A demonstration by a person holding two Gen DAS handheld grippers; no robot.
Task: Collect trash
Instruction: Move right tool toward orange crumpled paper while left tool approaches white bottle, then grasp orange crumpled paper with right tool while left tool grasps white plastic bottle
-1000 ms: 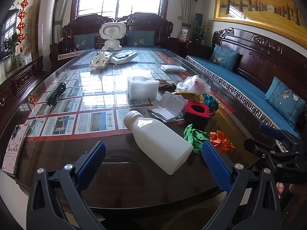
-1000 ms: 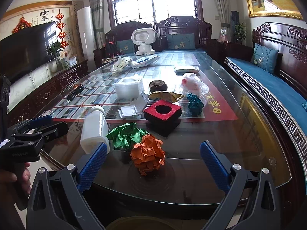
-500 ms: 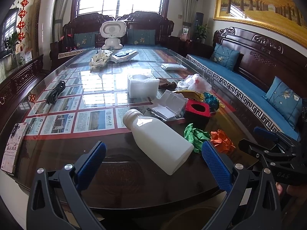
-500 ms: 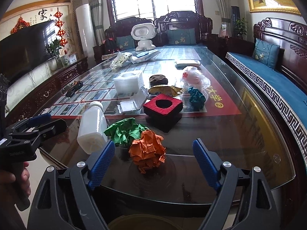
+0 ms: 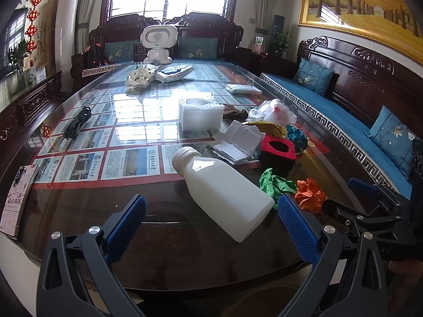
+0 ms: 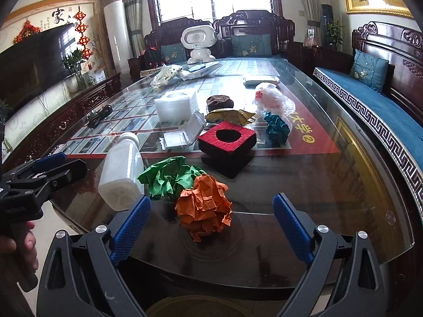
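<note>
On the glass table [image 6: 343, 185], the orange paper ball [image 6: 205, 211] serves as your reference. Your right gripper [image 6: 211, 219] hangs at the table's near edge with jaws spread wide, the ball between its blue pads [image 6: 132, 222], untouched. Just left of the ball lies the green paper wad [image 6: 169, 175], touching it; beyond that, farther left, the white bottle [image 5: 224, 192] lies on its side. Your left gripper [image 5: 211, 219] faces the bottle, jaws likewise spread, empty. Behind the ball sits the red-and-black box [image 6: 227, 140].
</note>
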